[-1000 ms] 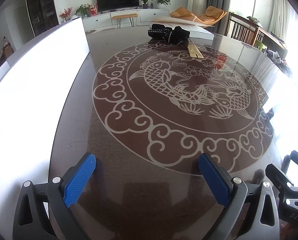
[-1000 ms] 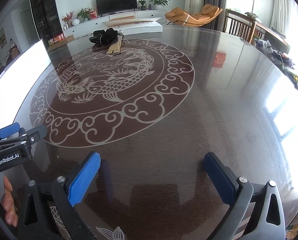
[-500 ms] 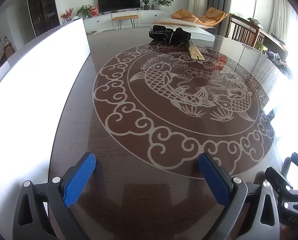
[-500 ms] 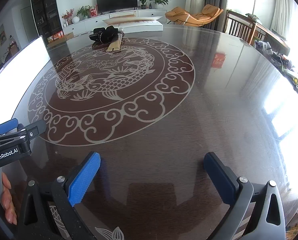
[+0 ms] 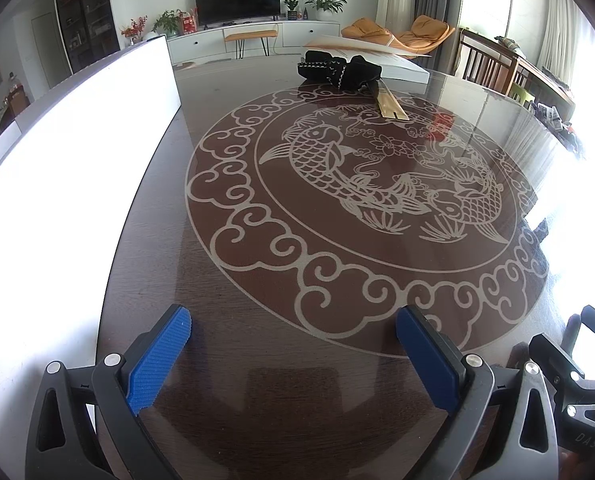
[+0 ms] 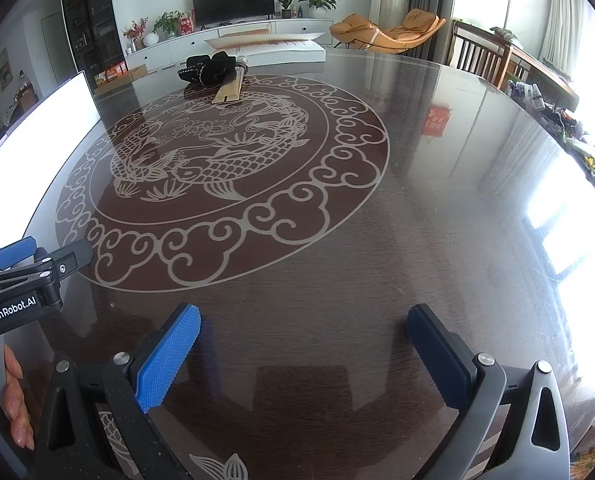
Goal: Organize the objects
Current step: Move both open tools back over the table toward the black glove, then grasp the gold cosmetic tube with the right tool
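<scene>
Left wrist view: the left gripper (image 5: 293, 354) hovers spread wide over the dark table (image 5: 257, 400), pinching nothing. Far across it a black pouch (image 5: 337, 70) lies touching a wooden strip (image 5: 389, 104) — contents hidden. The right gripper (image 6: 303, 354) is likewise spread, empty.

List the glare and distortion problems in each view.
Left wrist: the white panel at left is blown out, window glare washes the table at right, and fisheye bends its edges. Right wrist: window reflections streak the tabletop's right side, and the black pouch stays sharp but small.
</scene>
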The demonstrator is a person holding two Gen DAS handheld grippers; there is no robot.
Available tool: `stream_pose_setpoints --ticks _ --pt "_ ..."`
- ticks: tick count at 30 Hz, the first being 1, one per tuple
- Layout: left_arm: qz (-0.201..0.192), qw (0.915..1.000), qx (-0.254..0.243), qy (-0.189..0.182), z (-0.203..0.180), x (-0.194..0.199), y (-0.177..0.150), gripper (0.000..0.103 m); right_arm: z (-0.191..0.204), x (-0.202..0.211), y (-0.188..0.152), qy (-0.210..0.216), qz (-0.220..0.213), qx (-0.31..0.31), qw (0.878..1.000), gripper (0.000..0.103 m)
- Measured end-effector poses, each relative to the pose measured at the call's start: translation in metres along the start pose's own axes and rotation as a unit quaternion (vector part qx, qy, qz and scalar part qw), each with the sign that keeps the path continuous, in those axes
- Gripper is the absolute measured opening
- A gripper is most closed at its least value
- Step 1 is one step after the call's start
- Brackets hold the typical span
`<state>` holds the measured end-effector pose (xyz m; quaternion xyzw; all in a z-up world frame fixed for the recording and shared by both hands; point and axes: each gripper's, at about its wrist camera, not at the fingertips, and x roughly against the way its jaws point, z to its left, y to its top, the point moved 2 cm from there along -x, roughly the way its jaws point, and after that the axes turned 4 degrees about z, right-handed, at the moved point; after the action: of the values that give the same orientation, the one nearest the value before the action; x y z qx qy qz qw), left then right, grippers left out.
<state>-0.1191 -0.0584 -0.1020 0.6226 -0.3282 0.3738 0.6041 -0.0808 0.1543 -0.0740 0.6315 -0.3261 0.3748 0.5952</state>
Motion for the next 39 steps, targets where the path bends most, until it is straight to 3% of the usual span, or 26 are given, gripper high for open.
stream_pose_setpoints --ticks 10,13,19,25,27,30,34,39 --pt "0.0 1.0 0.0 0.0 0.0 0.0 0.0 0.103 -0.001 -0.009 0.014 0.003 0.017 0.005 1.0 0.103" --pt "0.0 1.0 0.0 0.0 0.0 0.0 0.0 0.103 0.003 -0.026 0.044 0.011 0.034 0.017 0.999 0.103" --pt "0.0 1.0 0.0 0.0 0.0 0.0 0.0 0.103 0.032 -0.07 0.115 0.031 0.006 0.052 0.998 0.103" --pt "0.0 1.0 0.0 0.0 0.0 -0.001 0.001 0.103 0.079 -0.116 0.19 0.053 0.004 0.091 0.994 0.103" --pt "0.0 1.0 0.0 0.0 0.0 -0.001 0.0 0.103 0.086 -0.129 0.214 0.05 0.0 0.087 0.995 0.098" --pt "0.0 1.0 0.0 0.0 0.0 -0.001 0.0 0.103 0.09 -0.142 0.245 0.046 -0.007 0.076 0.996 0.077" --pt "0.0 1.0 0.0 0.0 0.0 -0.001 0.0 0.103 0.093 -0.145 0.257 0.05 -0.021 0.099 0.994 0.03" --pt "0.0 1.0 0.0 0.0 0.0 -0.001 0.0 0.103 0.068 -0.134 0.233 0.046 -0.029 0.079 0.995 0.028"
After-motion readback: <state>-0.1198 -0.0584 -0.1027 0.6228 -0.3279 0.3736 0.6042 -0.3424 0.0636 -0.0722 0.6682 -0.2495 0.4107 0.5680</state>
